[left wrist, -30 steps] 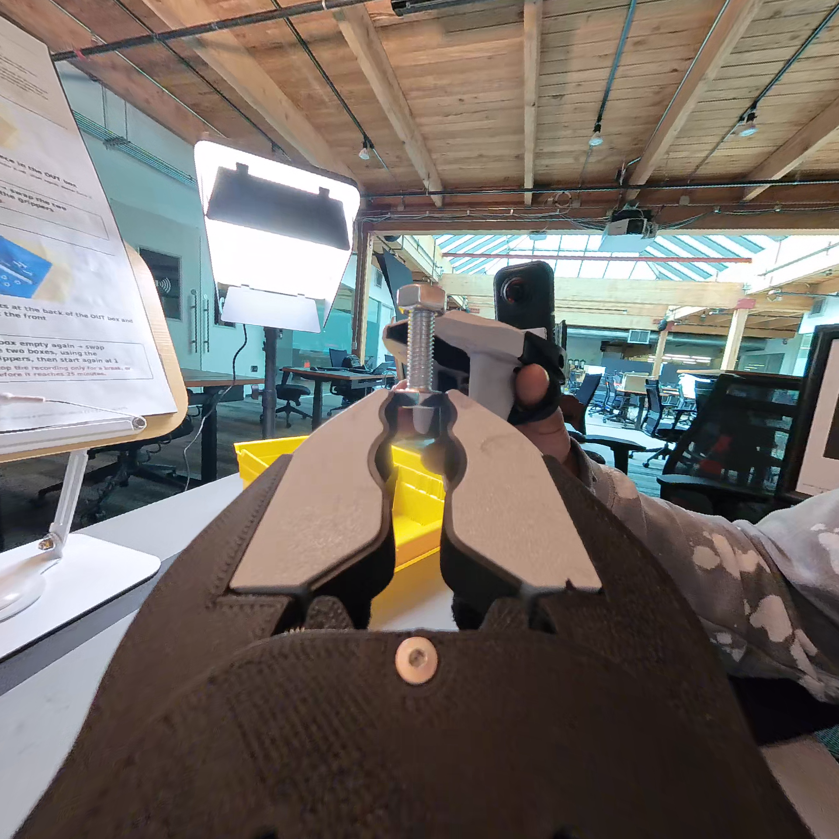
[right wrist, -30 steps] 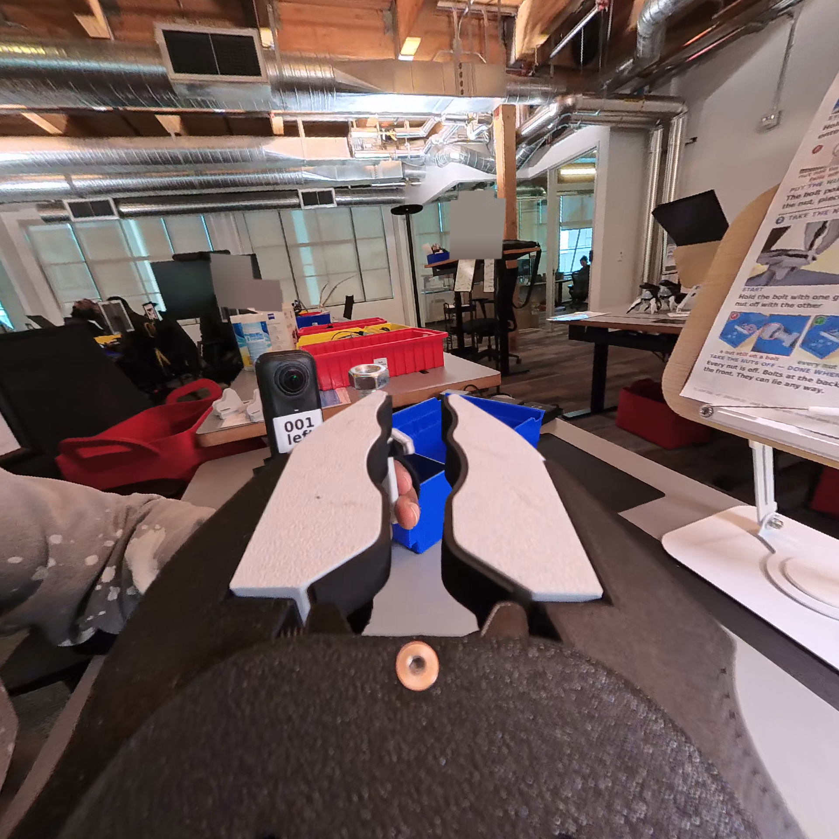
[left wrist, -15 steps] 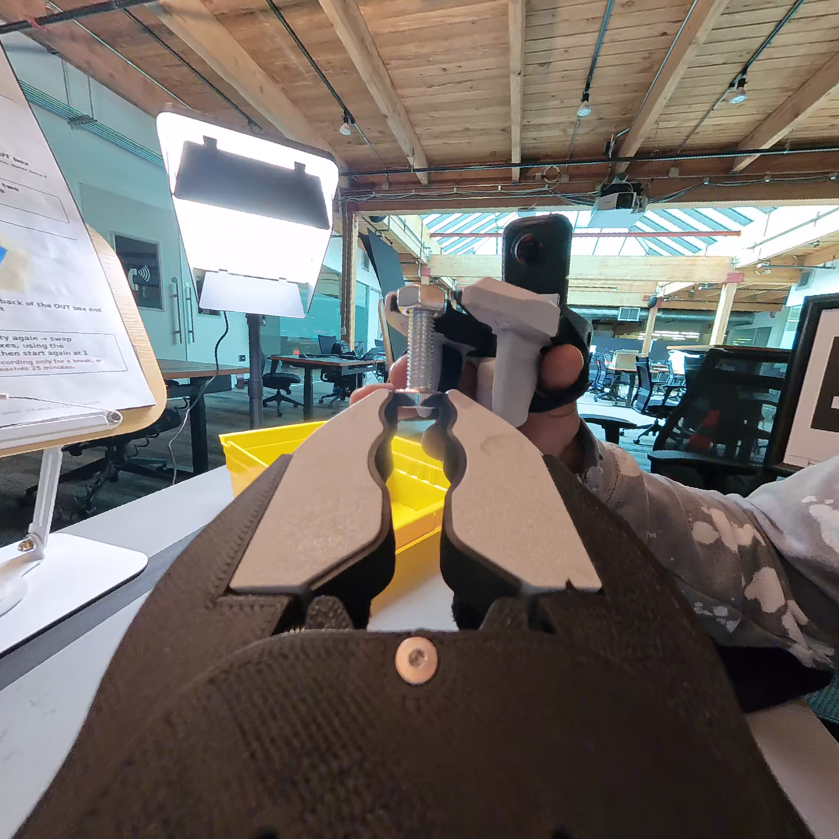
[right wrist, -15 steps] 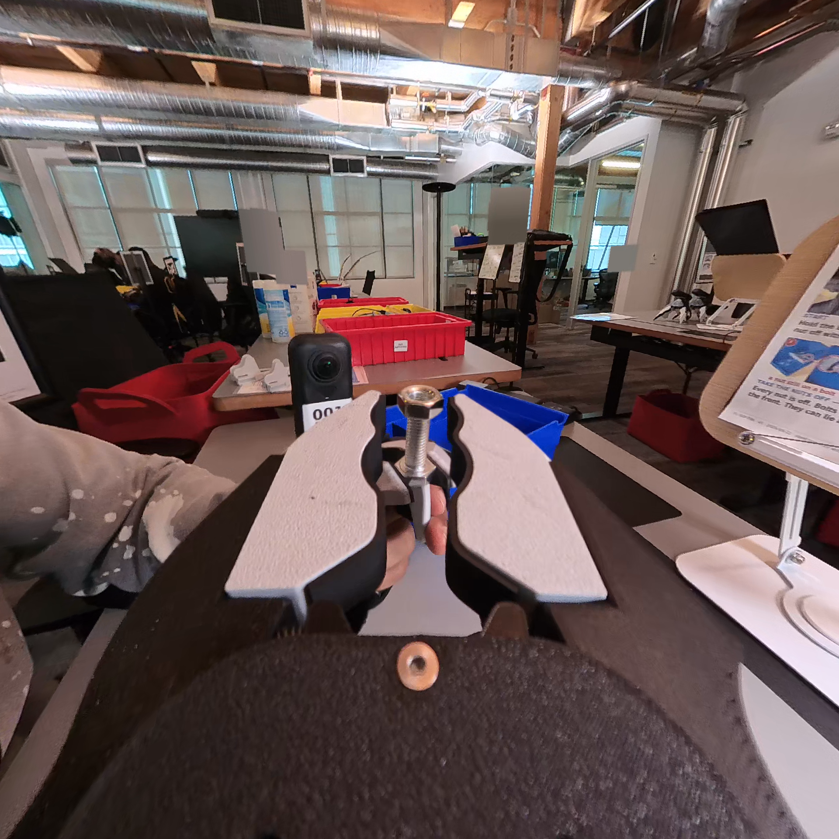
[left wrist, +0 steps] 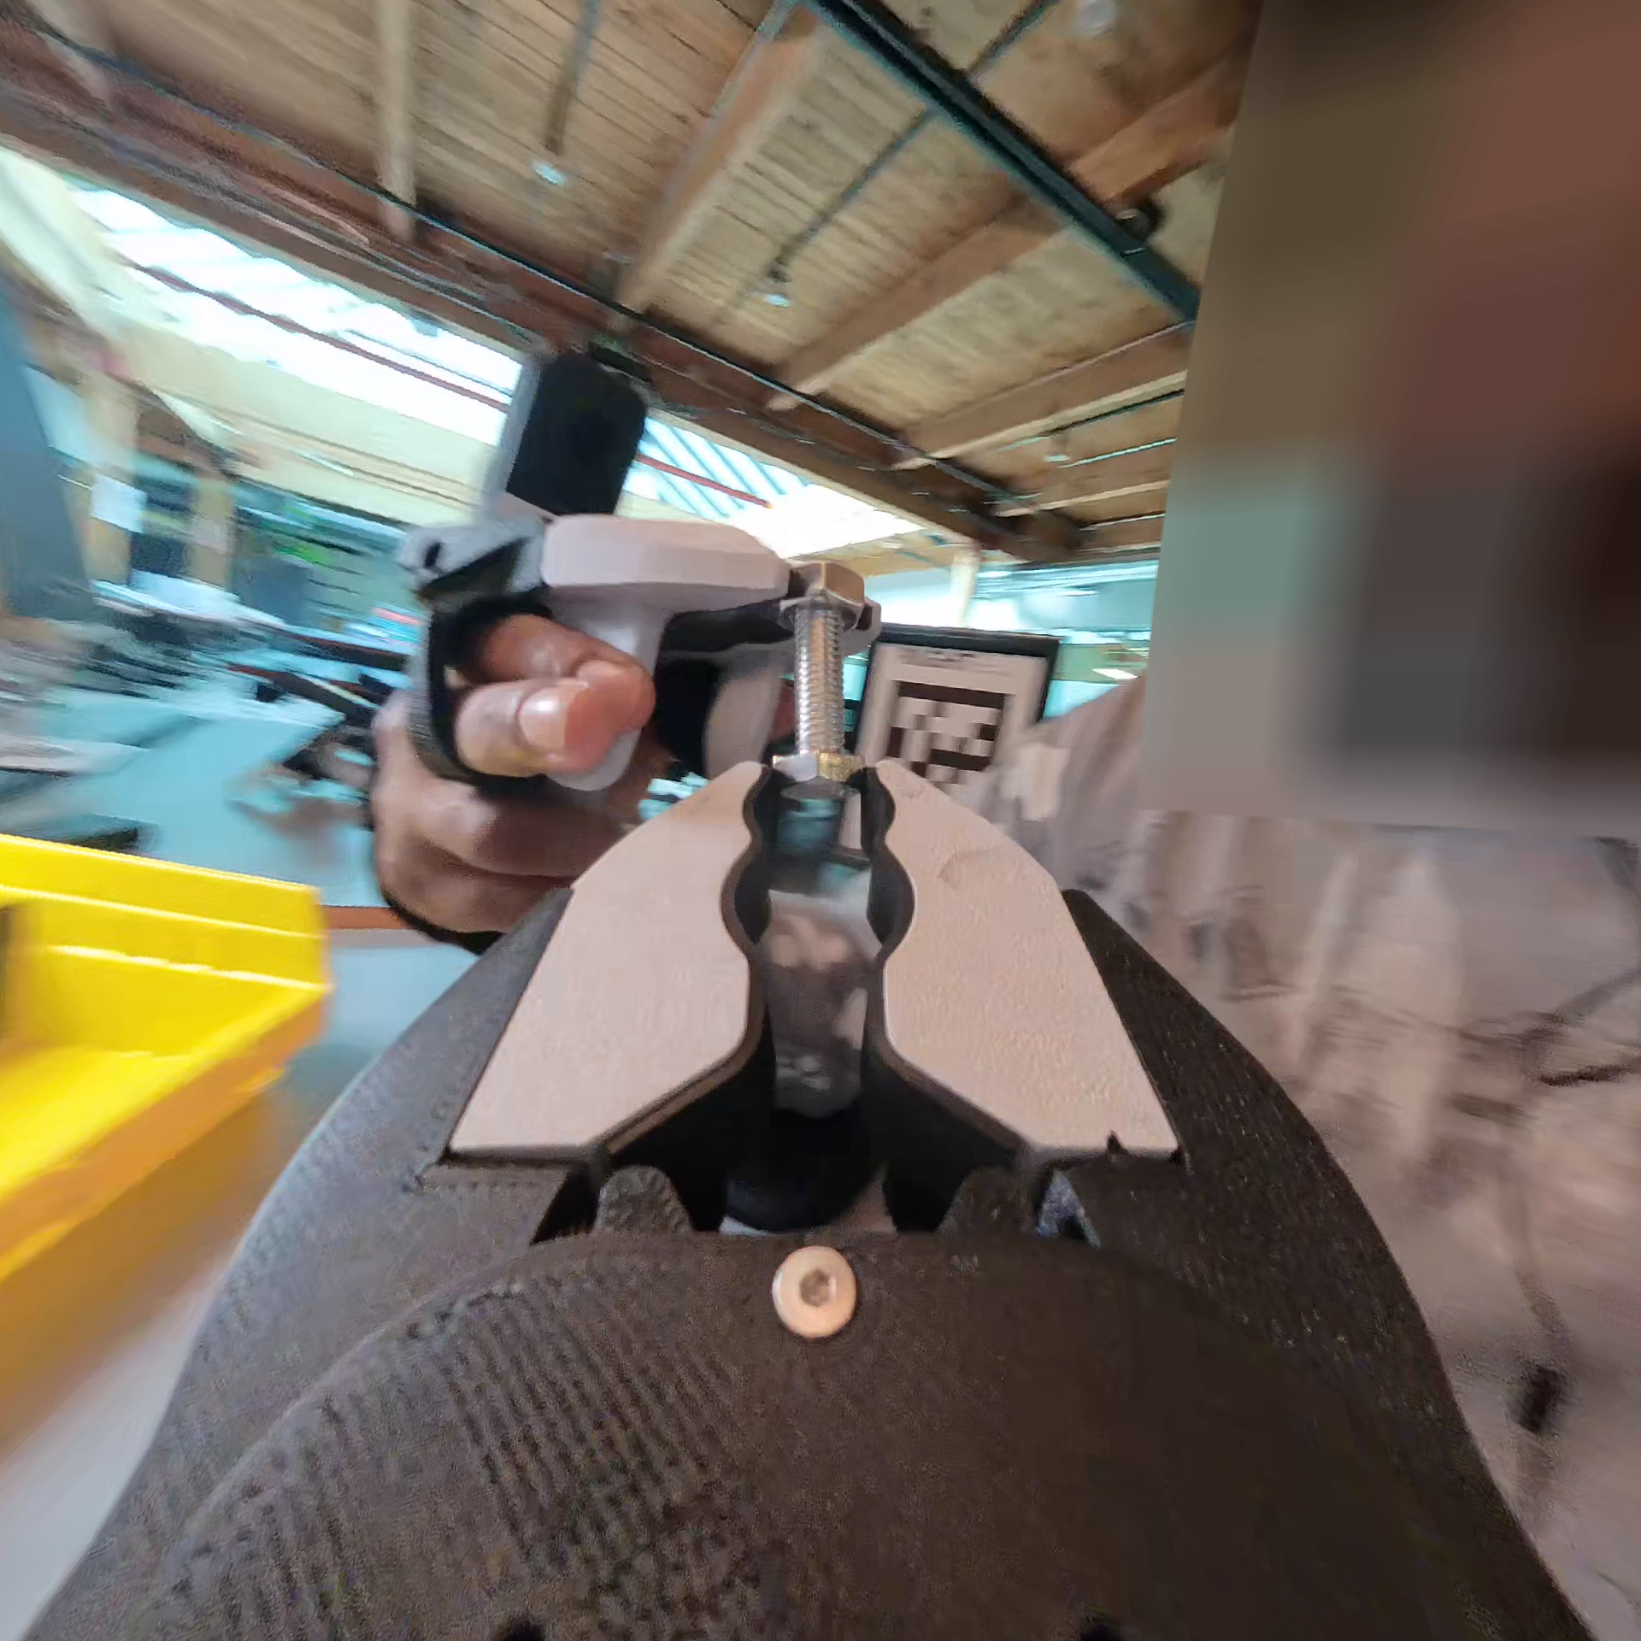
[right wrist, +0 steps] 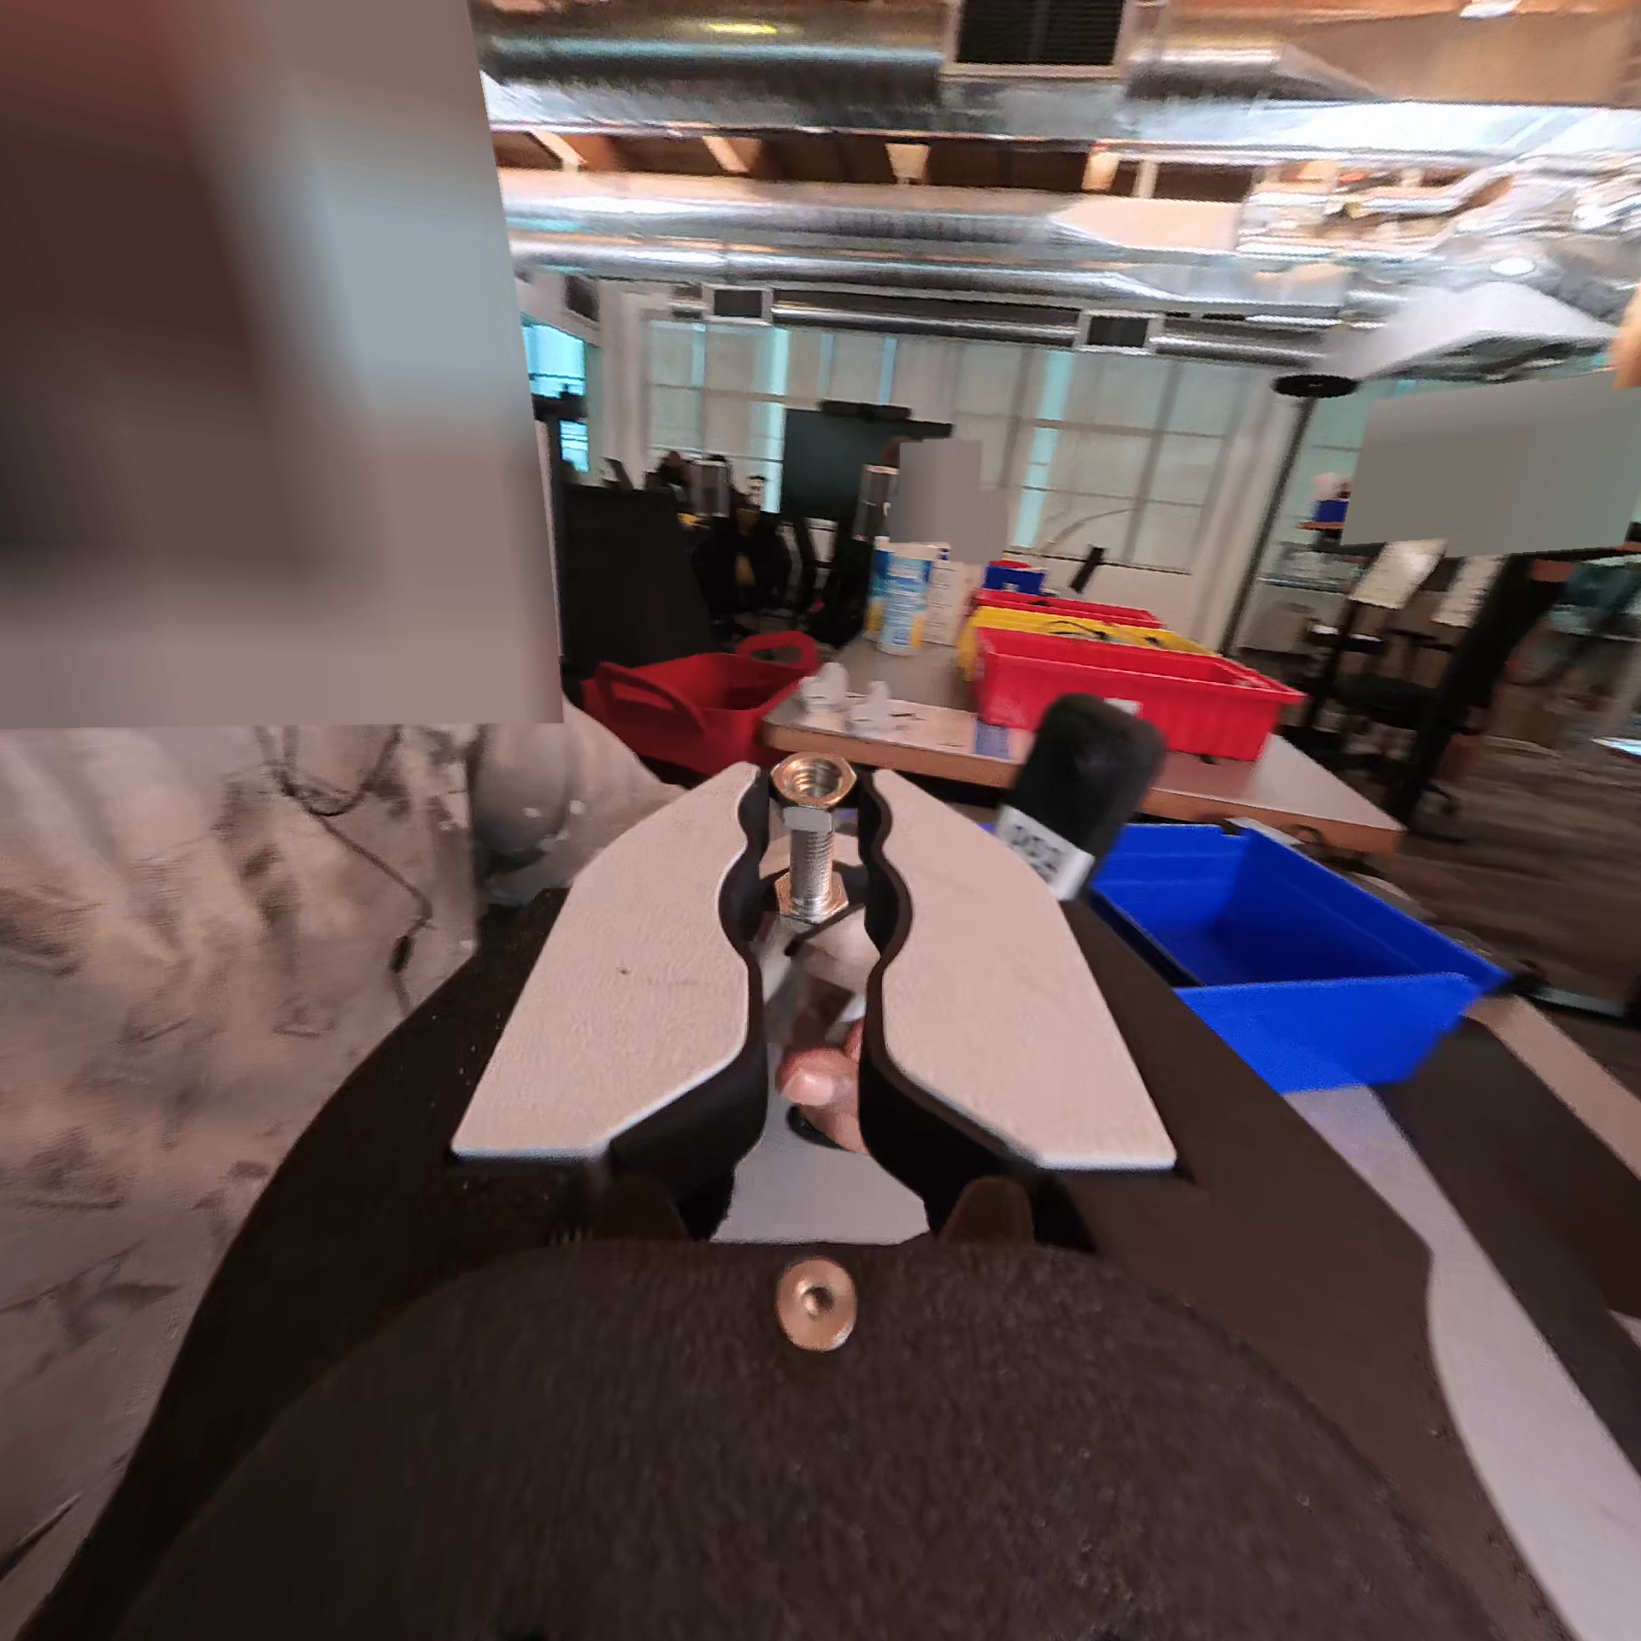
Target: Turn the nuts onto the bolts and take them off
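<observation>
Left wrist view: left gripper [left wrist: 815, 774] fingers nearly together, clamped on a brass-coloured nut [left wrist: 817, 764] at the tips. A silver bolt [left wrist: 819, 668] stands upright with its threaded shank running down into that nut. The bolt's hex head is up top, pinched by the right gripper [left wrist: 828, 593], held in a hand [left wrist: 497, 764] just beyond. Yellow bin [left wrist: 133, 994] sits lower left, a patterned sleeve [left wrist: 1314, 959] on the right. Frame is motion-blurred.

Right wrist view: right gripper [right wrist: 815, 790] closed around a brass nut [right wrist: 813, 781] at its fingertips, bore facing the camera. The bolt [right wrist: 806, 866] lies in the gap between the fingers just below the nut. A fingertip [right wrist: 821, 1079] shows lower in the gap. Blue bin [right wrist: 1288, 950] on the table to the right, red bins [right wrist: 1128, 688] on a farther table.
</observation>
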The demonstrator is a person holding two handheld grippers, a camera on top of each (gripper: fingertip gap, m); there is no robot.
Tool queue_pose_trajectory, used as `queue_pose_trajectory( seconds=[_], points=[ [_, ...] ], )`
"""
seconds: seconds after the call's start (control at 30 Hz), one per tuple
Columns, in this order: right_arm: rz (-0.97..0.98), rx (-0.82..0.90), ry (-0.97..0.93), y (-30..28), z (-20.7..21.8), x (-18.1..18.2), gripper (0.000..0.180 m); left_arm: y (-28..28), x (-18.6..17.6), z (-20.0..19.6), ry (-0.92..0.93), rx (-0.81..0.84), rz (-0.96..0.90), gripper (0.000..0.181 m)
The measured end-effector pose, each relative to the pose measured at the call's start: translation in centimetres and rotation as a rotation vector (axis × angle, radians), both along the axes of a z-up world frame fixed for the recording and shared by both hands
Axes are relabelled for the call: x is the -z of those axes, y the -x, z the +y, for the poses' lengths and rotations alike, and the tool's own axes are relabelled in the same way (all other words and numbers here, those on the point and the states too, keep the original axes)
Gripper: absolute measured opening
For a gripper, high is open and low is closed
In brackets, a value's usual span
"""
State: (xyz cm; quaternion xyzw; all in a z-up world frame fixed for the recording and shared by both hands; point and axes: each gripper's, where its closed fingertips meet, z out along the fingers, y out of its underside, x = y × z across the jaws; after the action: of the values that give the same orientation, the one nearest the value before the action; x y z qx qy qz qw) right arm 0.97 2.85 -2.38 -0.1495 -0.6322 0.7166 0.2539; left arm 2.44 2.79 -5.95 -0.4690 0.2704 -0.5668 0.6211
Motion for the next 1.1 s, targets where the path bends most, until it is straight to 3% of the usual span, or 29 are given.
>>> queue_pose_trajectory(
  seconds=[0.07,0.13,0.23,0.3,0.4,0.5,0.57,0.67,0.87,1.1],
  points=[
    [0.018,-0.104,0.086,-1.3,-0.3,-1.1,0.018,-1.0,0.8,-1.2,0.022,0.145,0.011,0.019],
    [0.035,-0.165,0.141,-2.6,0.1,-2.2,0.018,-1.9,1.9,-1.3,0.046,0.186,0.033,0.019],
    [0.044,-0.038,0.079,-1.9,1.3,-2.0,0.019,-2.1,2.2,-0.2,0.052,0.116,0.035,0.019],
    [0.033,0.070,0.105,-0.9,3.2,-2.3,0.019,-0.9,2.5,1.7,0.046,-0.057,0.053,0.019],
    [-0.017,0.413,0.102,2.3,8.8,-1.2,0.019,3.0,2.6,5.2,0.069,-0.420,0.060,0.018],
    [-0.143,0.901,0.030,4.5,17.7,2.1,0.019,7.8,3.1,7.3,0.084,-0.791,0.109,0.019],
    [-0.280,1.185,-0.070,4.3,23.4,5.5,0.019,9.9,3.3,7.6,0.091,-0.930,0.121,0.018],
    [-0.470,1.422,-0.204,3.0,29.0,10.9,0.019,10.8,3.2,7.6,0.082,-0.988,0.130,0.018],
    [-0.873,1.411,-0.337,1.8,32.3,21.0,0.019,10.2,3.3,7.6,0.063,-0.978,0.164,0.018],
    [-1.038,1.325,-0.548,1.1,32.1,24.1,0.019,8.4,4.3,8.0,0.097,-0.879,0.191,0.018]
  ],
)
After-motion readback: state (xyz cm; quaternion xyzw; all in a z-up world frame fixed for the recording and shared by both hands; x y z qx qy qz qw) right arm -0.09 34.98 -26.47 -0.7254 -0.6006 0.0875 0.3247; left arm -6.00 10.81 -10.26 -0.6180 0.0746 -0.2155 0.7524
